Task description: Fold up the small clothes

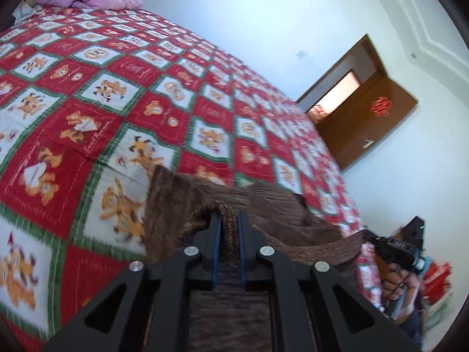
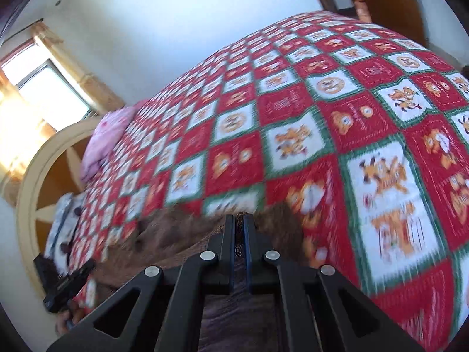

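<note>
I am gripping the brown knit garment (image 1: 205,205) in both the left gripper (image 1: 229,220) and right gripper (image 2: 239,220), each clenched on an edge, carrying it above the bed (image 1: 117,94); next, probably laying it flat ahead.

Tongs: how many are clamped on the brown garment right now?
2. The left tongs pinch a bunched edge of the brown knit garment; the right tongs grip another edge of it, over the red patchwork bedspread.
</note>
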